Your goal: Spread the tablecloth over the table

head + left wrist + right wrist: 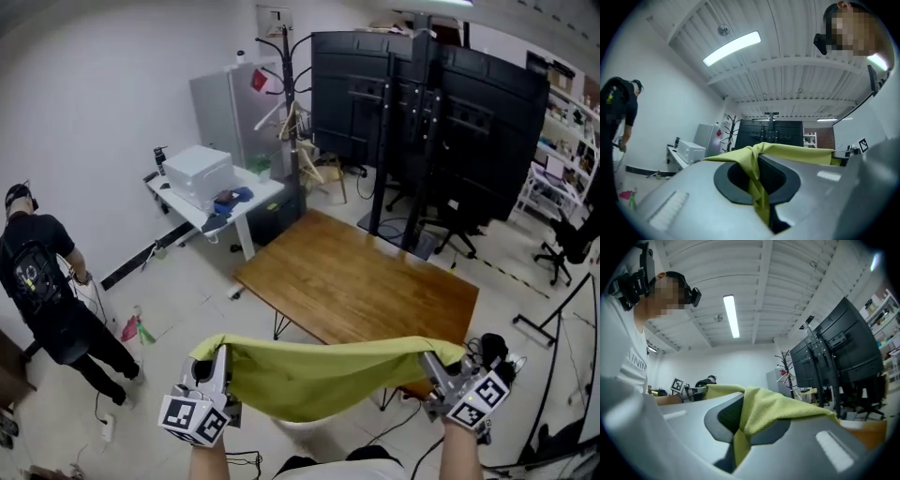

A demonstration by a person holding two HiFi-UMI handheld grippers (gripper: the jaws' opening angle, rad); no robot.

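Tablecloth [319,375]: yellow-green, finely woven and limp. It hangs in the air as a sagging band just short of the counter [366,281], and none of it rests on the top. The left hand-held gripper [217,367] is clamped tight on one upper end and the right hand-held gripper [433,364] on the other, with fabric bunched between each pair of jaws. Counter: rectangular brown wood-grain top on thin dark legs. Assessment: pick-up complete; carrying over, laying and smoothing remain.
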